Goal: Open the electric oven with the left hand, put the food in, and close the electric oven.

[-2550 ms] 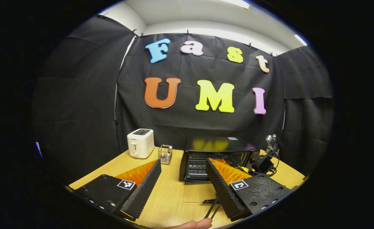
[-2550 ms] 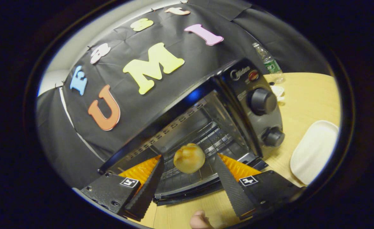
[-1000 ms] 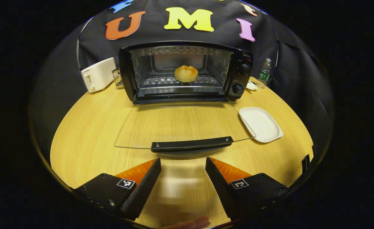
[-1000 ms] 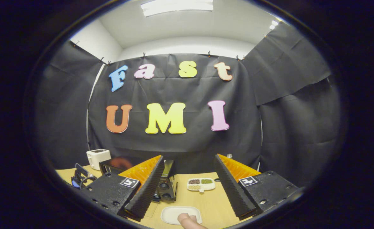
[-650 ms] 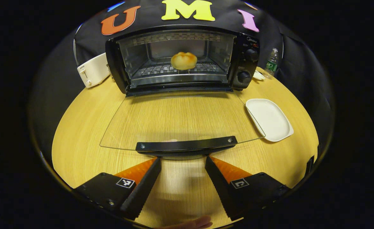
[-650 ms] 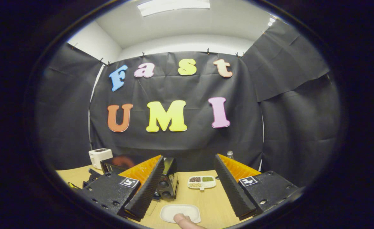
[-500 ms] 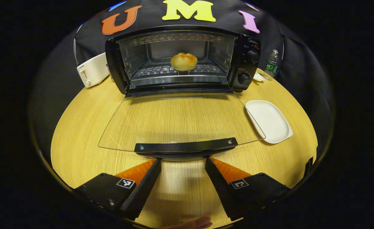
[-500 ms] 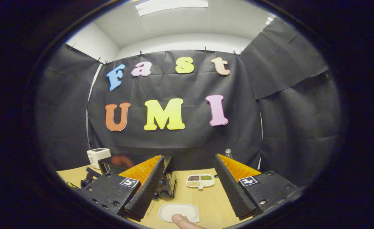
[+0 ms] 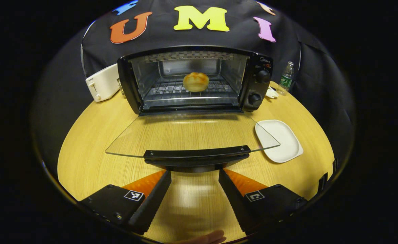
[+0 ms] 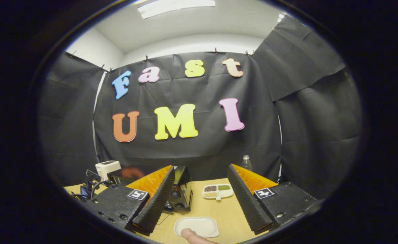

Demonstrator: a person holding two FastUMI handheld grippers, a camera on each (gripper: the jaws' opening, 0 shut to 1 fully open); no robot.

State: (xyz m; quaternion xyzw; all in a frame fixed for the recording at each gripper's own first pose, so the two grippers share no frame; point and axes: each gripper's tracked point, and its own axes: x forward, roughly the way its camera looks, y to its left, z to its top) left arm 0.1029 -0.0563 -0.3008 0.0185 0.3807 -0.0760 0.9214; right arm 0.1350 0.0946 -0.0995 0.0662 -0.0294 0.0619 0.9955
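In the left gripper view the black electric oven [image 9: 257, 84] stands open with a round golden bun [image 9: 195, 81] on its wire rack. Its glass door [image 9: 188, 134] hangs out toward me, nearly flat, with a dark shadow under its black handle [image 9: 196, 154]. My left gripper [image 9: 194, 173] is open, its fingertips just below and in front of that handle, holding nothing. In the right gripper view my right gripper [image 10: 200, 171] is open and empty, held above the table, with the oven [image 10: 180, 193] behind its left finger.
A white plate [image 9: 278, 140] lies right of the door, also seen as the plate [image 10: 196, 226] under the right gripper. A white toaster [image 9: 103, 86] stands left of the oven and a water bottle [image 9: 286, 78] right. A divided dish [image 10: 218, 191] of grains sits farther back.
Since 2.5 s ago the right gripper has pulled back from the bun in the oven and the left gripper has come to the door handle. The handle edge now looks slightly raised.
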